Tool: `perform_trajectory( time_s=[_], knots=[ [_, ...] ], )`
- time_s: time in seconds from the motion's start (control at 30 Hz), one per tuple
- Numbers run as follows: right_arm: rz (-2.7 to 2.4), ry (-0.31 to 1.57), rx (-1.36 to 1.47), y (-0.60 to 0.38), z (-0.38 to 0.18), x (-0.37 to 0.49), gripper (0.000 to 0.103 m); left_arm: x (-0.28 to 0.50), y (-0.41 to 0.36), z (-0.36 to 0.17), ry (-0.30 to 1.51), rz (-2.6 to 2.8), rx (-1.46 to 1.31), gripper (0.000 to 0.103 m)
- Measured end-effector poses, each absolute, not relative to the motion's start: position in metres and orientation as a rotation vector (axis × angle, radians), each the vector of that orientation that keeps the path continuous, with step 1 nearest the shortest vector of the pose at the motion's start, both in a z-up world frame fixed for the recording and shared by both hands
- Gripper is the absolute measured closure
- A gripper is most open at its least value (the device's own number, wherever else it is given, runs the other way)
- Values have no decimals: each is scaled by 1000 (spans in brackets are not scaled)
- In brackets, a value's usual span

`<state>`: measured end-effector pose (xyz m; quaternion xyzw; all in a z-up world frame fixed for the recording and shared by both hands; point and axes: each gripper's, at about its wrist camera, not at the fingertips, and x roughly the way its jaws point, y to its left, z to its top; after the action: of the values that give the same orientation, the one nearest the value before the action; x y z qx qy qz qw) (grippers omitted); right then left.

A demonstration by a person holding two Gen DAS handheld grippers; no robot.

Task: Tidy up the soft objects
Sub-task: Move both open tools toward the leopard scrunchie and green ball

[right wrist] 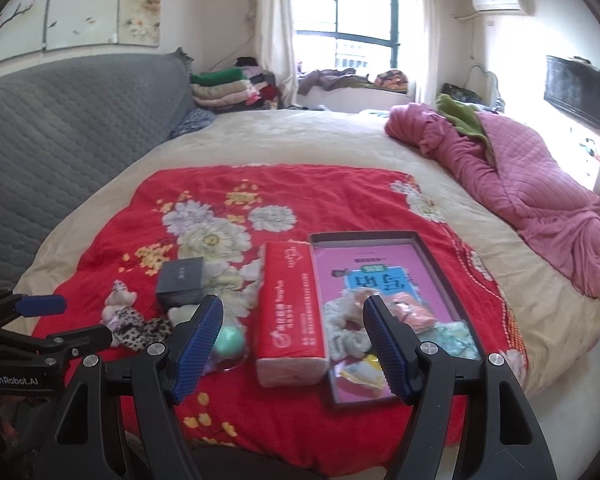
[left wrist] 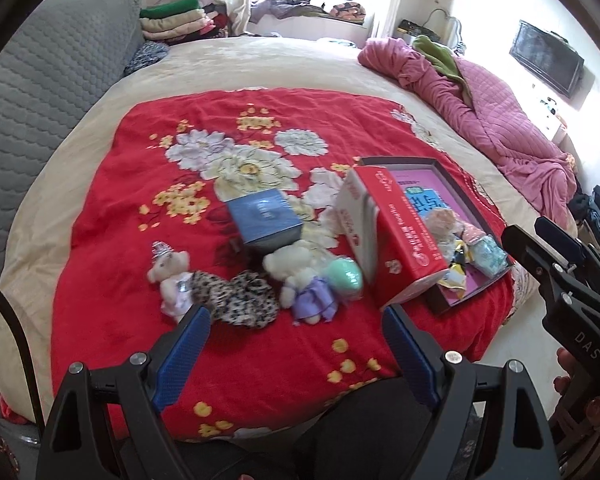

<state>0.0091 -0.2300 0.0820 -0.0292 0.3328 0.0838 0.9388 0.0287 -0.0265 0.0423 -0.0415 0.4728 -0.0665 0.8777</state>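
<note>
On the red floral blanket (left wrist: 236,128) lie two small plush bears: one in a silver hat (left wrist: 170,274) and one in a purple dress (left wrist: 306,284). Between them sits a leopard-print scrunchie (left wrist: 238,296). A mint-green ball (left wrist: 345,278) rests beside a red tissue pack (left wrist: 384,232). A dark tray (right wrist: 448,272) with a pink lining holds several soft items (right wrist: 352,320). My left gripper (left wrist: 296,316) hovers open just short of the toys. My right gripper (right wrist: 294,306) hangs open over the tissue pack (right wrist: 290,312) and the tray's near end. Neither holds anything.
A dark blue box (left wrist: 264,220) stands behind the bears. A pink quilt (right wrist: 520,172) is bunched at the right of the bed, a grey quilted headboard (right wrist: 68,120) at the left. Folded clothes (right wrist: 224,88) are stacked at the far corner. The bed's near edge lies just below the grippers.
</note>
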Motion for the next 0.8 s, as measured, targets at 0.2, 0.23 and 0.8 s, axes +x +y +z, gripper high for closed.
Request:
perform_trajectory(
  time_s=[0.2,0.23,0.8],
  knots=[
    [212,698,-92,-205,77,11,29,22,1,41,986,-101,-115,16],
    [221,701,-95,-201,76,11,29,21,6,40,988,-96,-119,16],
    [294,770,-142,-167,53,10,29,6,67,9,1048,-9,-199,16]
  ],
)
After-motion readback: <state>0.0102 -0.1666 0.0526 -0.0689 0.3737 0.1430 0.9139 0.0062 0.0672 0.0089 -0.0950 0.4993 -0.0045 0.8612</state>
